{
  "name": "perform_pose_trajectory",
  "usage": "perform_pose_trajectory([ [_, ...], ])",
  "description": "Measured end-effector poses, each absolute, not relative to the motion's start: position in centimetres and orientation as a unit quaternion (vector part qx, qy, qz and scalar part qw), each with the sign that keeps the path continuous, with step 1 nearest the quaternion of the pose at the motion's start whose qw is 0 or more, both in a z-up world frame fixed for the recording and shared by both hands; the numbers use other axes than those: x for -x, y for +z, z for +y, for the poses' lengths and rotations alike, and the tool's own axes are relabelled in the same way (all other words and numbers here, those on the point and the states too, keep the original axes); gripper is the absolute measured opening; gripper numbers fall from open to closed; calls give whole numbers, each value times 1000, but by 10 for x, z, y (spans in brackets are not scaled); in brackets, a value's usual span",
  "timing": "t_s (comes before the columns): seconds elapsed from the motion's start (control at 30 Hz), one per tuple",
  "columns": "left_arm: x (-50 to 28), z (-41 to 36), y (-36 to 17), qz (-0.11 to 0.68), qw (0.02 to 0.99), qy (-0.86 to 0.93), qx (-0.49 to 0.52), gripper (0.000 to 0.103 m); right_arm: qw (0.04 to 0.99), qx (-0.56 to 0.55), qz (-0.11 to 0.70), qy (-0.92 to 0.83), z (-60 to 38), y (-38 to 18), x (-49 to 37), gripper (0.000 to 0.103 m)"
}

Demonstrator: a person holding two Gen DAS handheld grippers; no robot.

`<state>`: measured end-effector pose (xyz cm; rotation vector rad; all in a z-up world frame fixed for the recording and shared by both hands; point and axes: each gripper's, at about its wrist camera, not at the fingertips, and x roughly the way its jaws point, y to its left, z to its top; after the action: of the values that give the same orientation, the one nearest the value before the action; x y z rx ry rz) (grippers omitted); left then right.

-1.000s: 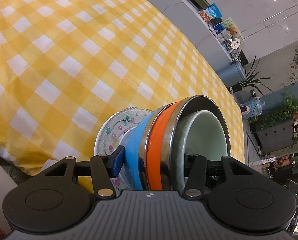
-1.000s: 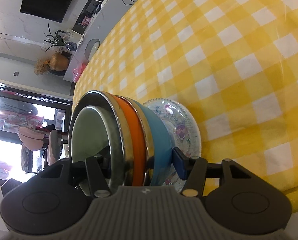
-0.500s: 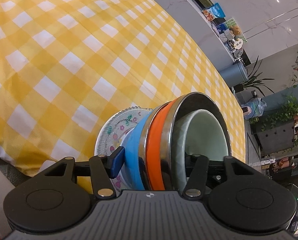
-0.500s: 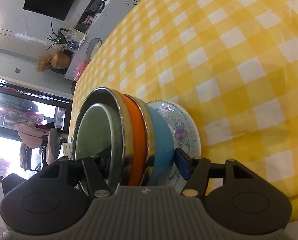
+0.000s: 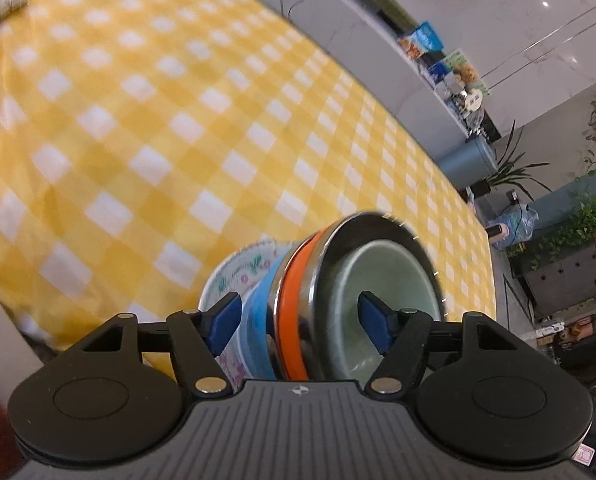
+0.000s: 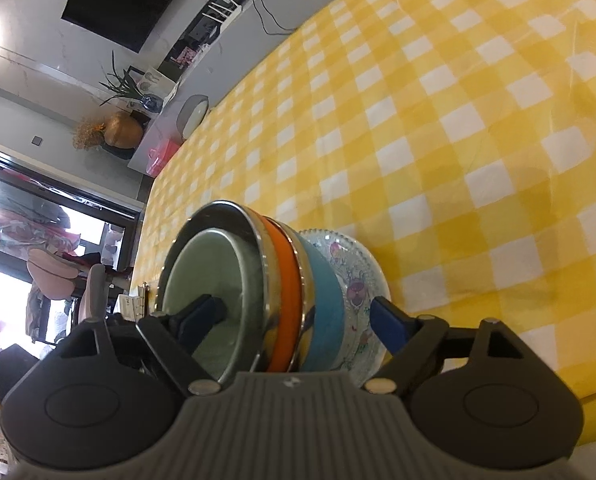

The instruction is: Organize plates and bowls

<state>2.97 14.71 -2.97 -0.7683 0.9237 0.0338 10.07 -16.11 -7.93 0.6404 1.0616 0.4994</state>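
A nested stack sits between both grippers: a pale green bowl (image 5: 382, 280) inside a steel bowl with an orange band (image 5: 294, 320), a blue bowl (image 5: 258, 316), and a floral plate (image 5: 234, 272). My left gripper (image 5: 300, 316) is shut on the stack, one finger on the plate side, one inside the green bowl. In the right wrist view the same green bowl (image 6: 202, 272), orange band (image 6: 286, 296), blue bowl (image 6: 326, 304) and floral plate (image 6: 358, 280) show. My right gripper (image 6: 298, 316) is shut on the stack from the opposite side.
A yellow and white checked tablecloth (image 5: 158, 120) covers the table and also fills the right wrist view (image 6: 438, 120). A grey counter with boxes (image 5: 438, 52) stands beyond the far edge. Plants (image 5: 578, 220) and a window (image 6: 18, 240) lie beyond the table's ends.
Both grippers and the stack have drawn back and tilted up, so more of the room shows. The fingers now sit looser around the stack, with their blue pads more exposed.
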Motion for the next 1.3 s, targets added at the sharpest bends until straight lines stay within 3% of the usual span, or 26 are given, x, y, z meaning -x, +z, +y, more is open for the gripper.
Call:
perform_pose_trajectory([
  [0.33, 5, 121, 28, 374, 897, 26, 235, 78, 884, -136, 405, 189, -152, -23, -57, 86],
  [0.73, 69, 73, 88, 257, 964, 53, 38, 75, 939, -51, 297, 163, -159, 24, 11, 89],
  [1.07, 97, 43, 76, 224, 972, 59, -35, 78, 965, 18, 201, 165, -168, 24, 72, 93],
  [1.3, 99, 36, 41, 258, 964, 54, -34, 80, 959, 21, 218, 180, -164, -3, 76, 96],
])
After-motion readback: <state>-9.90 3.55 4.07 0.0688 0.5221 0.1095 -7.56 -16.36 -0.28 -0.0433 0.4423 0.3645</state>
